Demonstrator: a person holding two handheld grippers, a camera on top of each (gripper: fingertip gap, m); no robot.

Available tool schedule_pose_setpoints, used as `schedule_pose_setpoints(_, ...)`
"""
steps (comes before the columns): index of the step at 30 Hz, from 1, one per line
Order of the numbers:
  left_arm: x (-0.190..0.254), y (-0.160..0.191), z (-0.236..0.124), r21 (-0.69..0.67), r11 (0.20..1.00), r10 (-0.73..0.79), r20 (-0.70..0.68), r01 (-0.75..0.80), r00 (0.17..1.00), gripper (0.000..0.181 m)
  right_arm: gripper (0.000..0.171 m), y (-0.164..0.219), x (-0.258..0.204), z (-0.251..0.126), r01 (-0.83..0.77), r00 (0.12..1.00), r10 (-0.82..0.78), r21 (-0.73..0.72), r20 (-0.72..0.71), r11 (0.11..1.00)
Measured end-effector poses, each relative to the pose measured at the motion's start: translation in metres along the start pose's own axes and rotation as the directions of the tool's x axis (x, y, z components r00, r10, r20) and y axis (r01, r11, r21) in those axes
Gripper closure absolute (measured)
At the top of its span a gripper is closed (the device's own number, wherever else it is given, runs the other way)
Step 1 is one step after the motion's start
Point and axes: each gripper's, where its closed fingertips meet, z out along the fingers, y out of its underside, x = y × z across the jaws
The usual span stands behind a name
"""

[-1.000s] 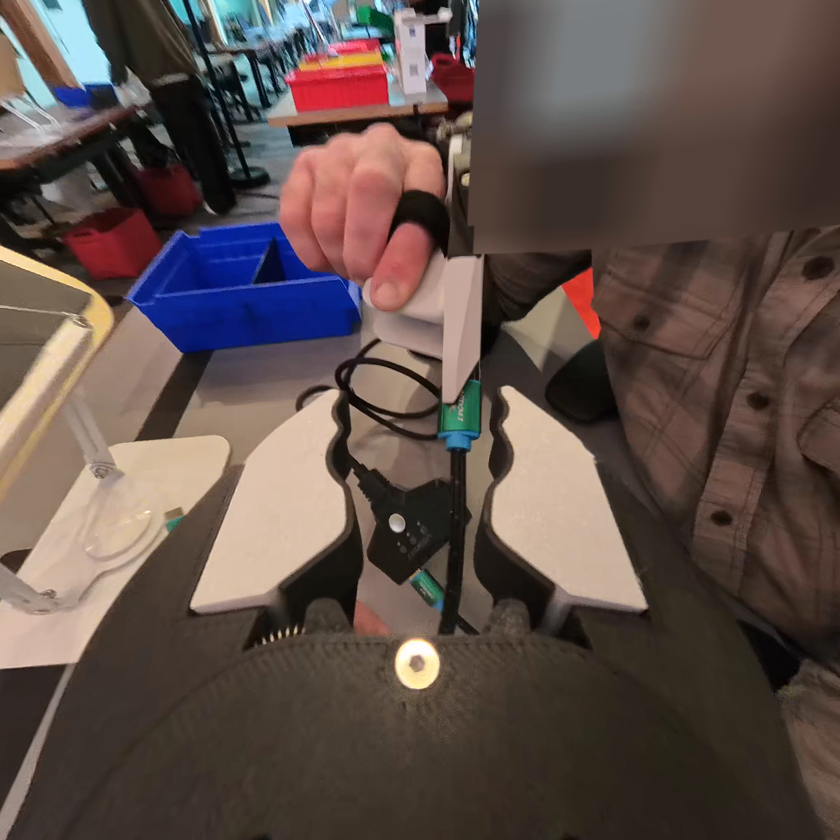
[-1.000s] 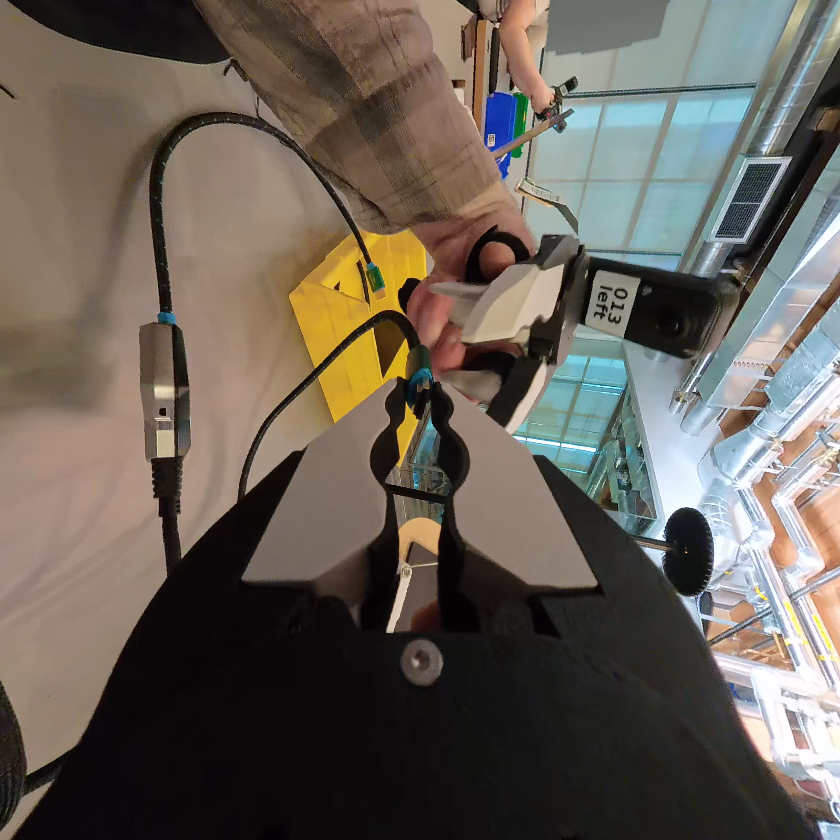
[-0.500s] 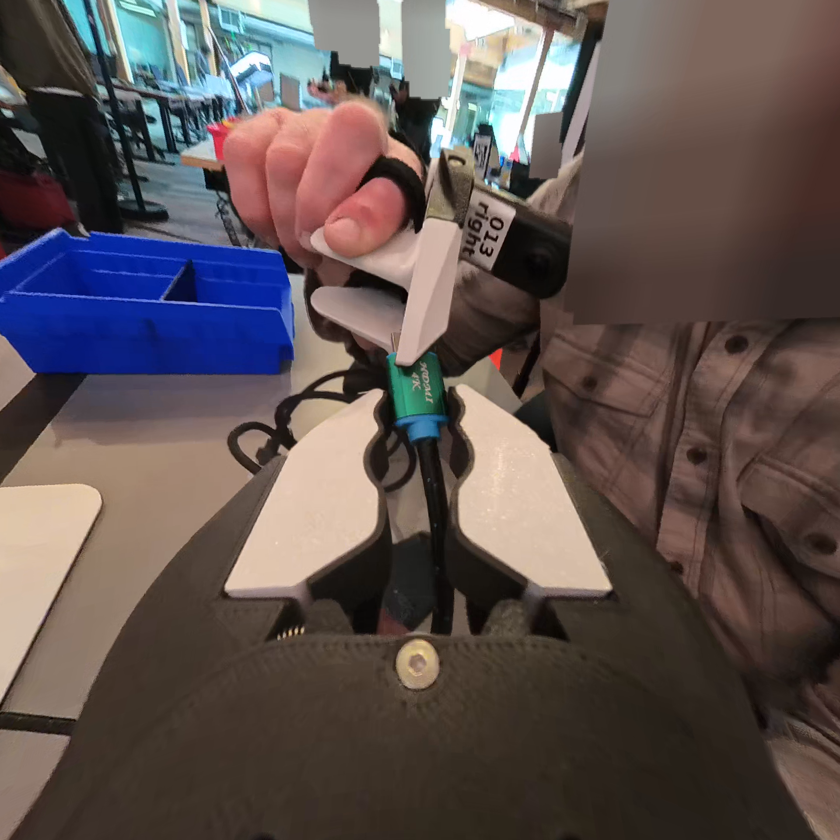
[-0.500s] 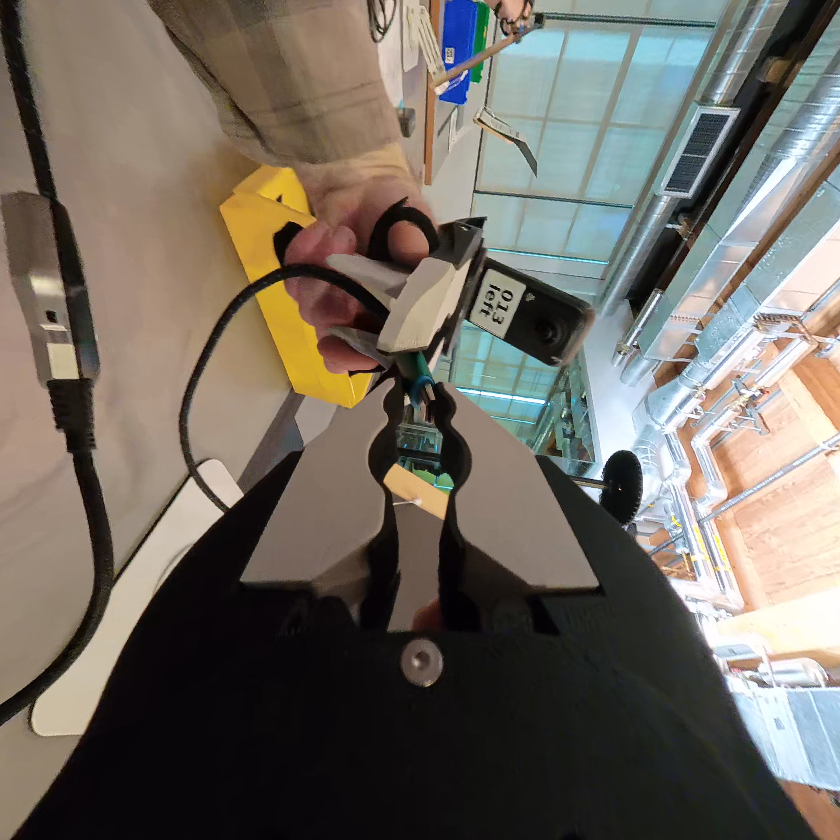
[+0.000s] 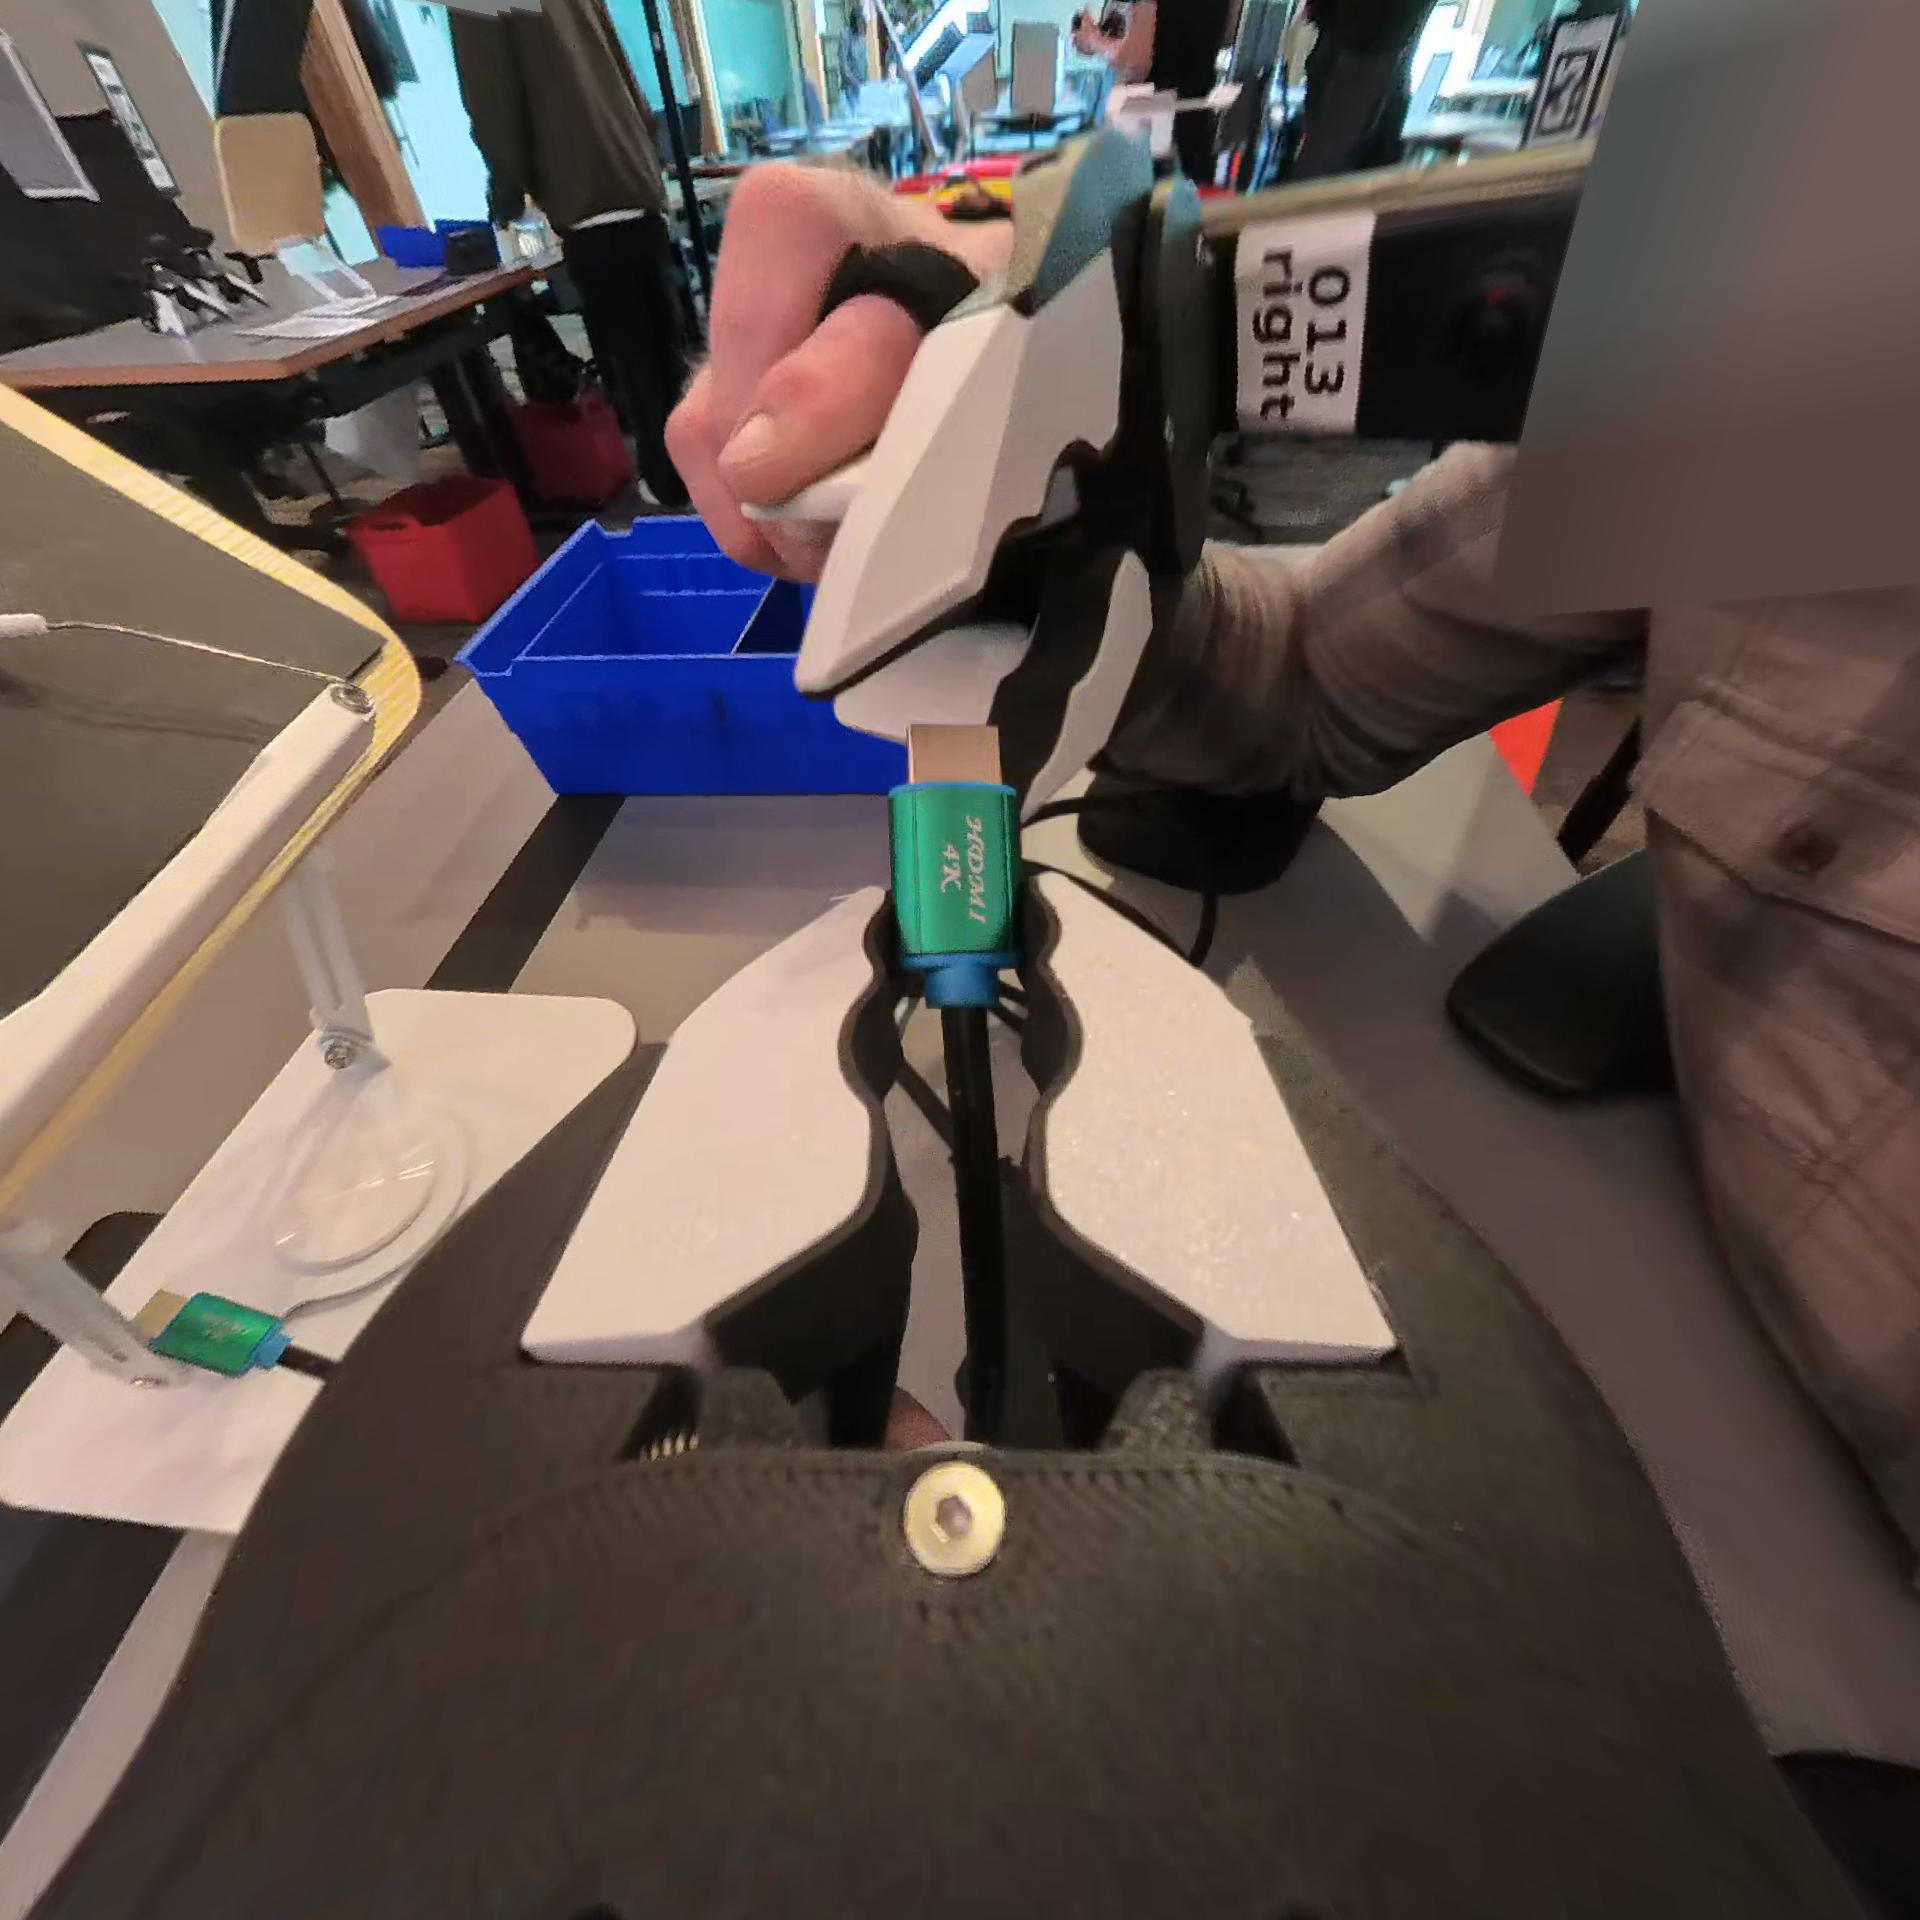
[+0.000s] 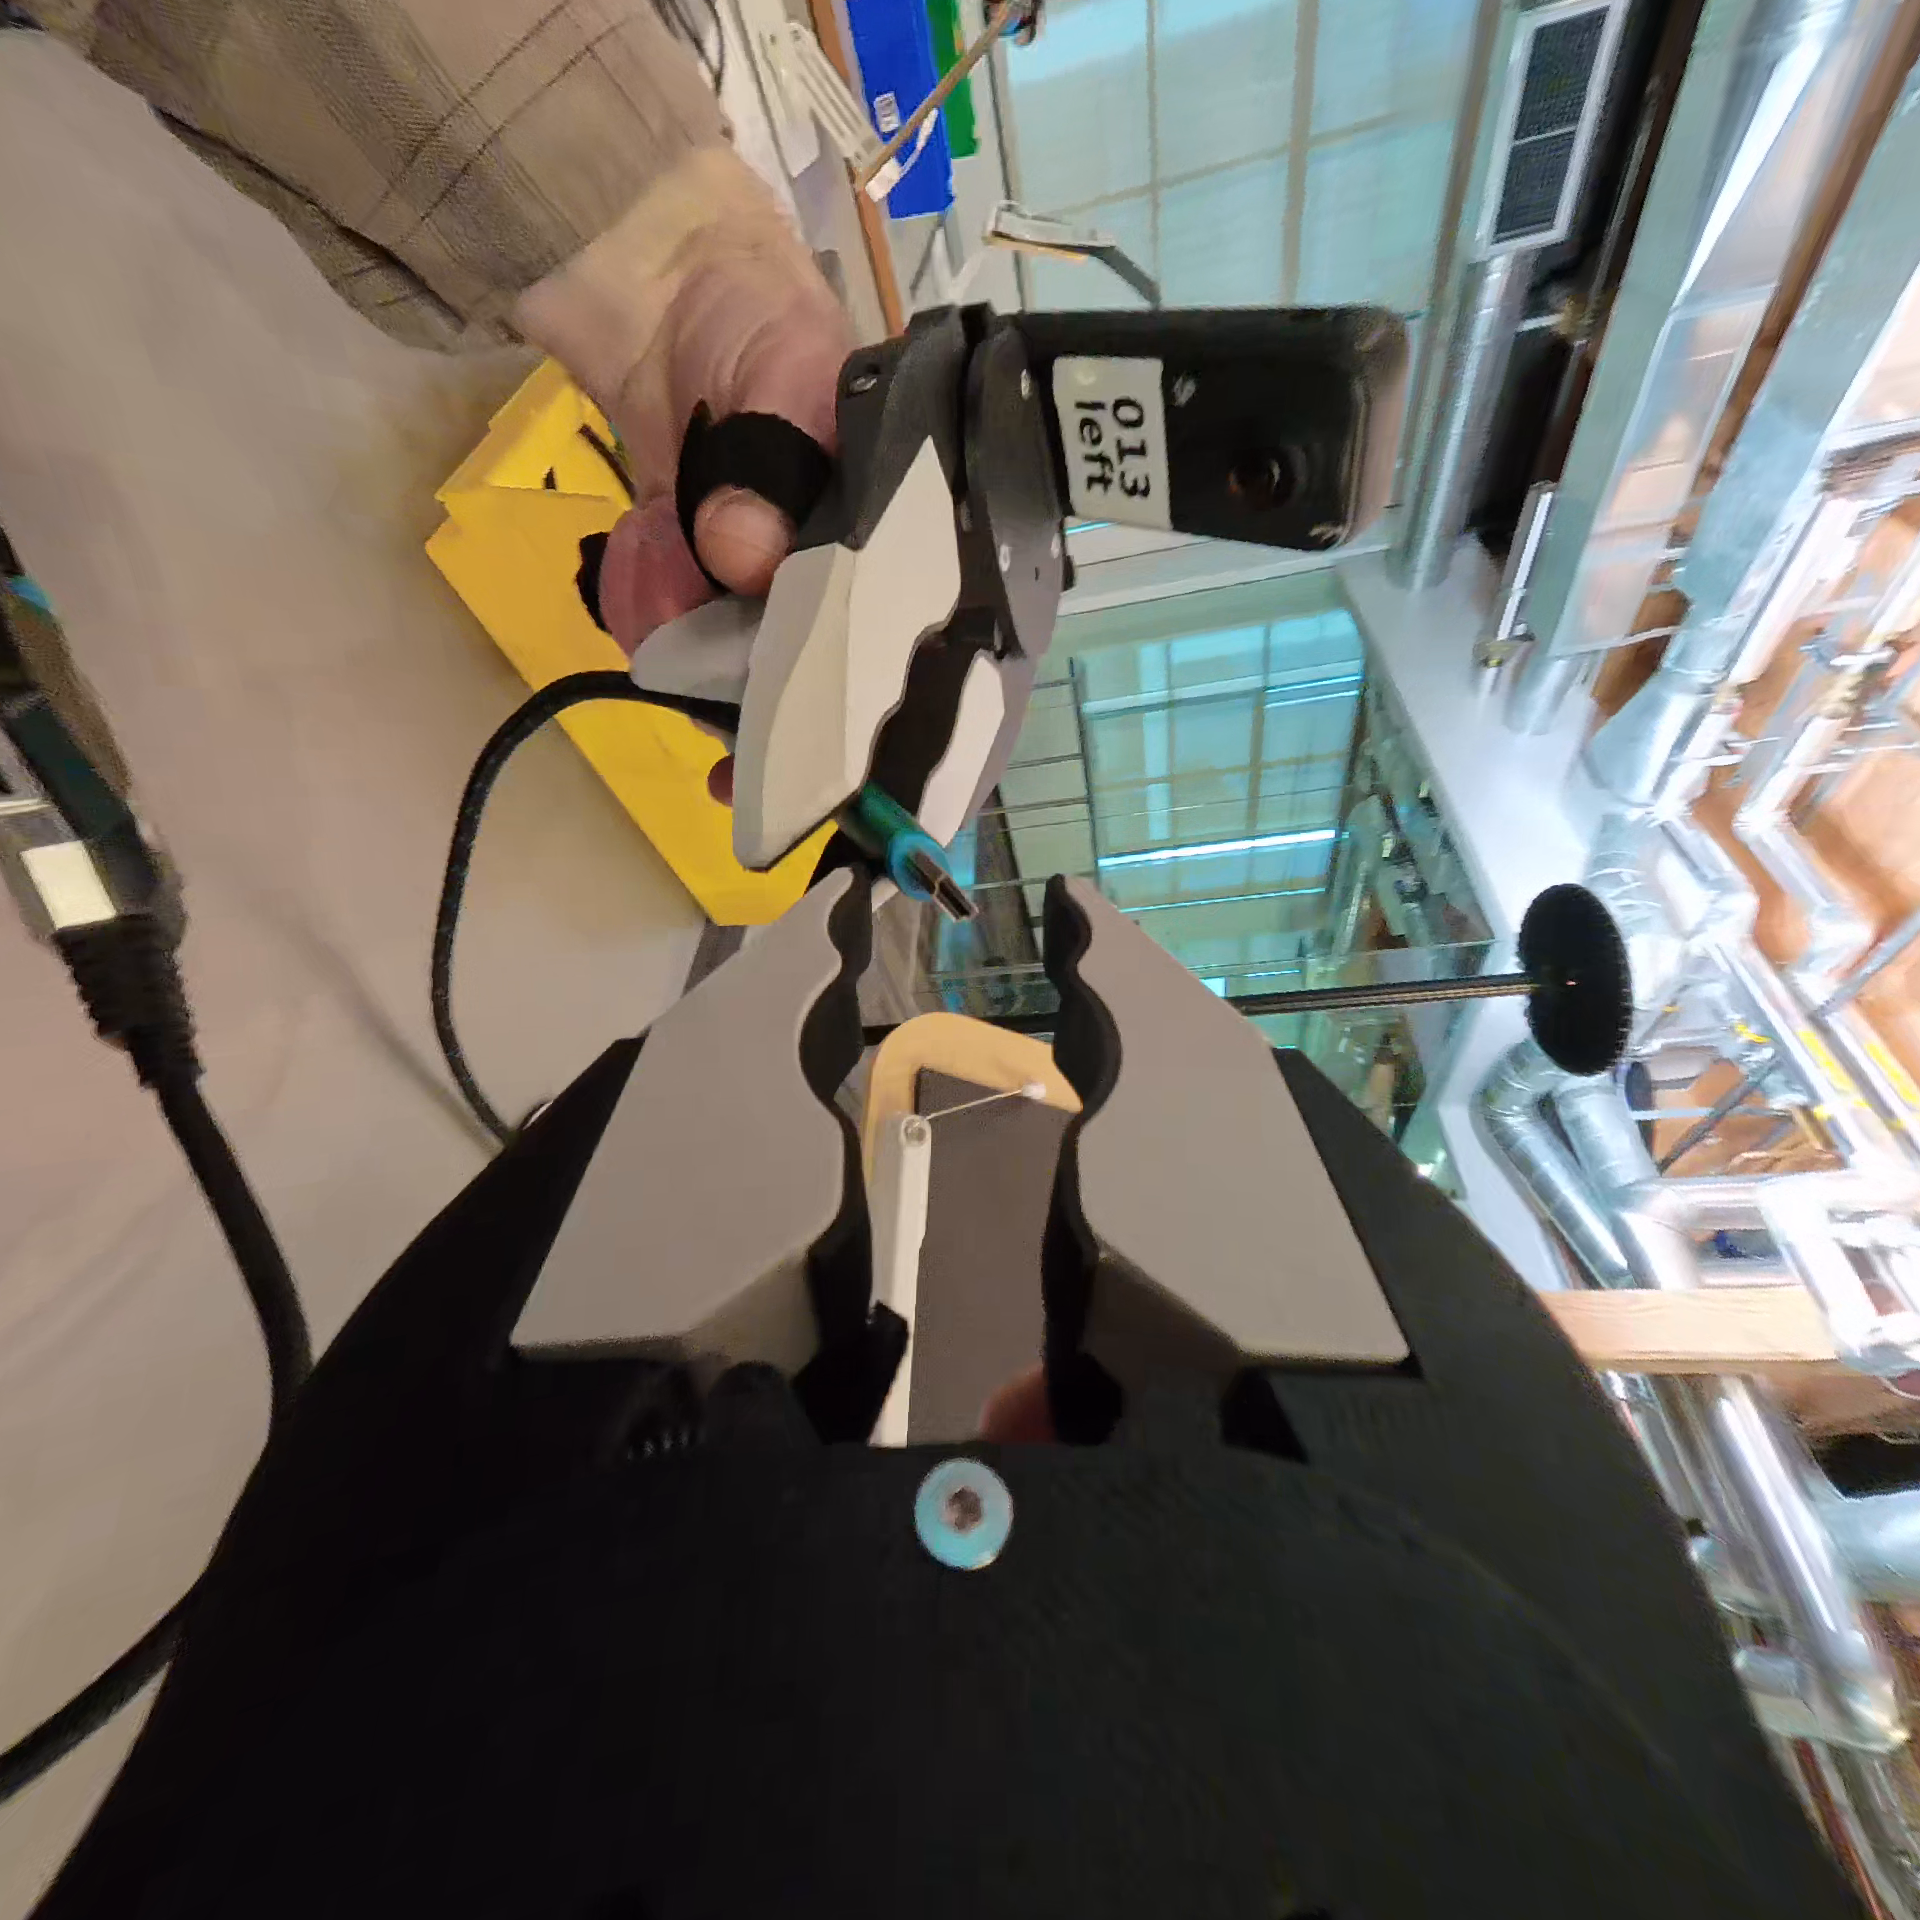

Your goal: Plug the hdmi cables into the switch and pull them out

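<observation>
In the left wrist view my left gripper [image 5: 956, 914] is shut on a green HDMI plug [image 5: 954, 873]. The plug's metal tip points forward, and its black cable [image 5: 971, 1195] runs back between the fingers. My right gripper [image 5: 930, 717] is open just beyond the tip, held by a hand. In the right wrist view my right gripper [image 6: 951, 894] is open and holds nothing. The left gripper [image 6: 857, 821] holds the plug [image 6: 883, 821] with its tip at my right fingertips, untouched by the pads. A second green plug [image 5: 213, 1330] lies at lower left.
A blue bin [image 5: 644, 686] stands behind on the grey table [image 5: 707, 862]. A tilted board on a stand [image 5: 156, 644] with a white base [image 5: 468, 1049] is at left. A yellow bin [image 6: 540, 582] and a grey inline box on a thick cable [image 6: 62, 831] lie on the table. The tips of both grippers are at nearly the same place. From either gripper's tips it is about 35 cm to the white base [image 5: 468, 1049].
The right gripper was shut on the plug's tip while the left stood open around it. The left closed on the plug body, then the right opened and let go.
</observation>
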Motion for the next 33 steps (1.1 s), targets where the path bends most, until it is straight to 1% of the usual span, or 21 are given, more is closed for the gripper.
schedule_pose_setpoints(2, 0.000, 0.001, 0.001, -0.020, 1.000, 0.003, 0.008, -0.003, 1.000, 0.161, 0.146, 0.005, -0.004, -0.005, 0.019, 0.999, -0.018, -0.025, 0.046, 1.000)
schedule_pose_setpoints(3, 0.000, 0.001, 0.000, -0.022, 1.000, 0.000, 0.013, 0.001, 1.000, 0.161, 0.146, 0.008, -0.003, -0.008, 0.025, 0.998, -0.023, -0.045, 0.054, 0.999)
schedule_pose_setpoints(5, -0.003, 0.000, 0.000, -0.028, 1.000, 0.005, 0.038, -0.004, 0.999, 0.162, 0.149, 0.011, -0.002, -0.013, -0.003, 0.996, 0.009, -0.069, 0.084, 0.998)
schedule_pose_setpoints(7, -0.008, -0.002, -0.001, -0.037, 0.999, 0.020, 0.083, -0.017, 0.996, 0.161, 0.150, 0.018, 0.000, -0.017, -0.128, 0.984, 0.141, -0.116, 0.110, 0.985)
schedule_pose_setpoints(8, -0.011, -0.002, -0.001, -0.056, 0.998, 0.039, 0.121, -0.032, 0.992, 0.161, 0.150, 0.019, 0.000, -0.018, -0.249, 0.953, 0.267, -0.133, 0.140, 0.959)
schedule_pose_setpoints(10, -0.016, -0.003, 0.001, -0.101, 0.992, 0.097, 0.187, -0.079, 0.978, 0.161, 0.145, 0.020, 0.008, -0.020, -0.492, 0.847, 0.507, -0.126, 0.159, 0.861)
schedule_pose_setpoints(11, -0.018, -0.005, 0.002, -0.120, 0.988, 0.121, 0.222, -0.096, 0.968, 0.161, 0.140, 0.016, 0.009, -0.022, -0.595, 0.772, 0.603, -0.108, 0.202, 0.797)
schedule_pose_setpoints(12, -0.020, -0.006, 0.003, -0.142, 0.983, 0.145, 0.250, -0.112, 0.957, 0.161, 0.136, 0.009, 0.009, -0.025, -0.678, 0.693, 0.671, -0.080, 0.263, 0.731)
schedule_pose_setpoints(13, -0.020, -0.007, 0.005, -0.159, 0.978, 0.175, 0.269, -0.136, 0.947, 0.161, 0.136, 0.004, 0.012, -0.027, -0.742, 0.624, 0.721, -0.062, 0.301, 0.667)
schedule_pose_setpoints(14, -0.022, -0.011, 0.006, -0.165, 0.975, 0.195, 0.299, -0.151, 0.934, 0.161, 0.133, 0.000, 0.010, -0.030, -0.784, 0.560, 0.750, -0.067, 0.351, 0.617)
schedule_pose_setpoints(15, -0.024, -0.013, 0.006, -0.171, 0.973, 0.204, 0.322, -0.155, 0.924, 0.161, 0.124, -0.004, 0.005, -0.032, -0.805, 0.515, 0.761, -0.084, 0.394, 0.588)
schedule_pose_setpoints(18, -0.029, -0.020, 0.006, -0.216, 0.955, 0.277, 0.398, -0.204, 0.875, 0.161, 0.119, -0.002, -0.003, -0.028, -0.824, 0.452, 0.797, -0.154, 0.401, 0.545)
schedule_pose_setpoints(20, -0.033, -0.020, 0.006, -0.289, 0.925, 0.360, 0.448, -0.248, 0.818, 0.161, 0.131, -0.003, 0.003, -0.025, -0.857, 0.412, 0.822, -0.141, 0.393, 0.496)
schedule_pose_setpoints(21, -0.035, -0.020, 0.006, -0.326, 0.908, 0.397, 0.467, -0.264, 0.790, 0.161, 0.127, -0.006, 0.004, -0.026, -0.869, 0.391, 0.825, -0.133, 0.408, 0.477)
schedule_pose_setpoints(23, -0.039, -0.022, 0.005, -0.390, 0.874, 0.466, 0.504, -0.291, 0.727, 0.163, 0.143, 0.000, 0.008, -0.026, -0.883, 0.374, 0.840, -0.127, 0.393, 0.452)
schedule_pose_setpoints(24, -0.042, -0.022, 0.004, -0.424, 0.853, 0.505, 0.519, -0.305, 0.690, 0.164, 0.141, -0.001, 0.009, -0.027, -0.889, 0.364, 0.840, -0.119, 0.402, 0.442)
schedule_pose_setpoints(26, -0.044, -0.024, 0.005, -0.467, 0.821, 0.557, 0.531, -0.329, 0.638, 0.165, 0.152, 0.003, 0.011, -0.025, -0.900, 0.350, 0.855, -0.118, 0.383, 0.421)
schedule_pose_setpoints(29, -0.049, -0.024, 0.006, -0.523, 0.782, 0.614, 0.549, -0.340, 0.567, 0.165, 0.153, 0.007, 0.011, -0.019, -0.916, 0.315, 0.879, -0.129, 0.359, 0.381)
schedule_pose_setpoints(30, -0.052, -0.025, 0.005, -0.546, 0.764, 0.638, 0.558, -0.344, 0.530, 0.166, 0.152, 0.011, 0.006, -0.016, -0.907, 0.320, 0.882, -0.156, 0.347, 0.391)
schedule_pose_setpoints(31, -0.056, -0.024, 0.003, -0.577, 0.743, 0.663, 0.565, -0.339, 0.491, 0.166, 0.156, 0.013, 0.003, -0.014, -0.906, 0.319, 0.887, -0.168, 0.335, 0.389)
schedule_pose_setpoints(33, -0.062, -0.026, 0.000, -0.624, 0.702, 0.710, 0.575, -0.343, 0.408, 0.167, 0.155, 0.016, 0.004, -0.010, -0.920, 0.289, 0.904, -0.170, 0.316, 0.354)
